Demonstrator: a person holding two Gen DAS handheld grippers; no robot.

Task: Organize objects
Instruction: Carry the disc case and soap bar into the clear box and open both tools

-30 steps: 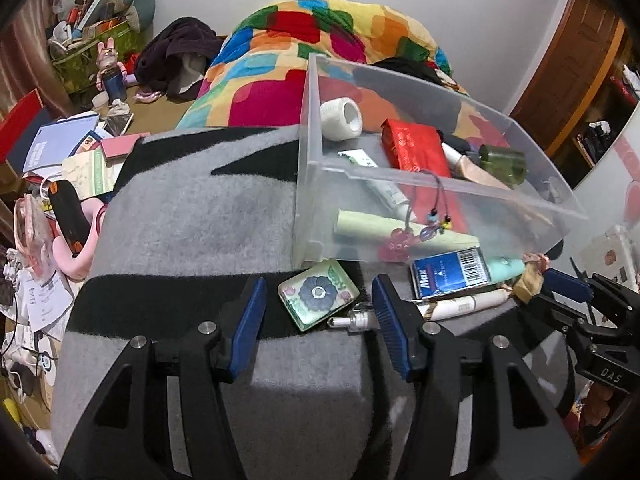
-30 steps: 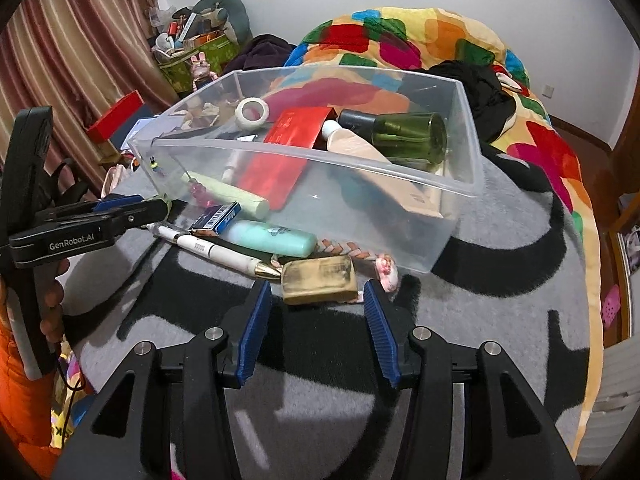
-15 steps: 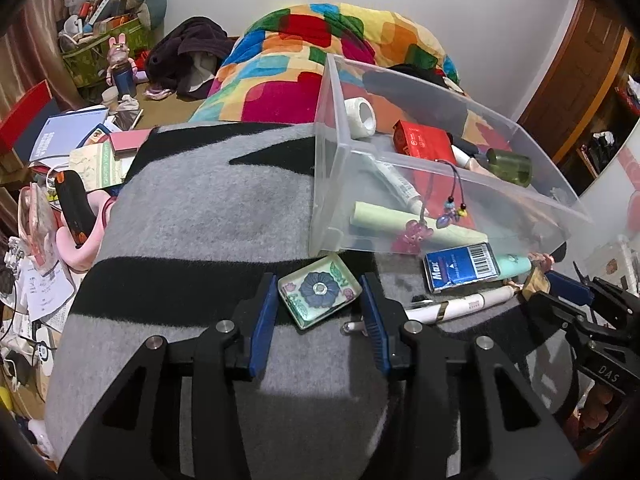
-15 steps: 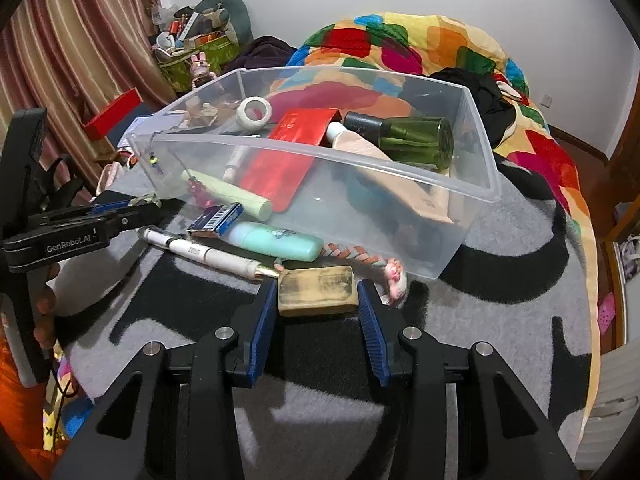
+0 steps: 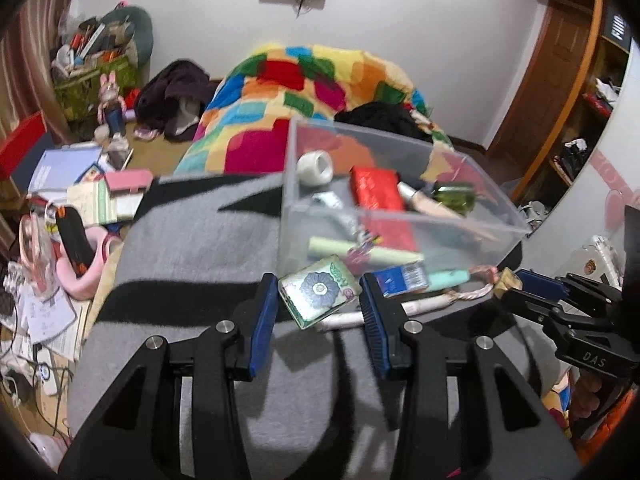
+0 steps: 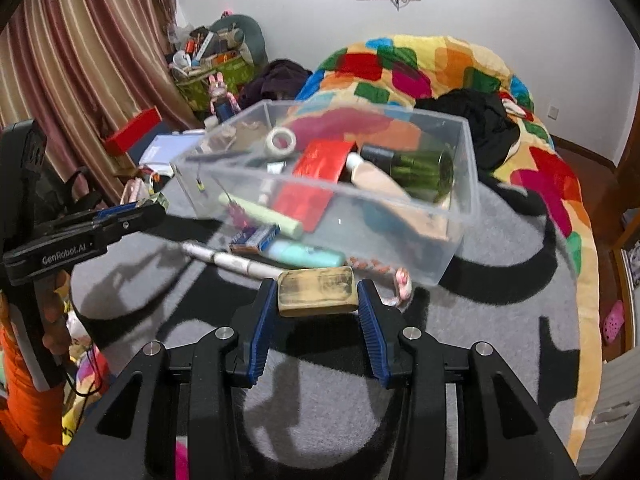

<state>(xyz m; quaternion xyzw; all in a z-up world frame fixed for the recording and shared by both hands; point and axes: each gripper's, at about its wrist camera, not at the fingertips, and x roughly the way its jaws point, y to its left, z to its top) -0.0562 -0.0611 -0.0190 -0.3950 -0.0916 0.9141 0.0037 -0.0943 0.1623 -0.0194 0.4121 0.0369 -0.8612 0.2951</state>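
Left wrist view: my left gripper [image 5: 319, 300] is clamped on the flower-patterned tin [image 5: 319, 290], one blue pad pressed against each side. The tin is tilted and raised off the grey-and-black blanket [image 5: 192, 256], in front of the near wall of the clear plastic bin [image 5: 400, 208]. Inside the bin, at 12 o'clock from the tin, lie a tape roll [image 5: 315, 167], a red box [image 5: 376, 188] and a green bottle [image 5: 456, 198]. Outside the bin, at 3 o'clock from the tin, a blue barcode box [image 5: 404, 280] and a mint tube [image 5: 448, 279] rest against the bin's wall — a white pen [image 5: 424, 304] lies just in front of them. My right gripper [image 5: 516, 286] shows at 3 o'clock, its fingers around a tan block whose corner alone is visible.

Right wrist view: my right gripper [image 6: 317, 304] pinches the tan soap bar [image 6: 317, 291] by its two short ends, the bar held level above the blanket [image 6: 500, 320]. The bin [image 6: 468, 200] stands at 12 o'clock, just beyond the bar. A braided cord with a pink end [image 6: 402, 280] lies on the blanket at 2 o'clock, touching the bin's base. The pen [image 6: 232, 262], the mint tube [image 6: 306, 256] and the blue box [image 6: 256, 239] lie at 11 o'clock. My left gripper [image 6: 132, 212] enters at 9 o'clock with the tin's edge showing at its tip.
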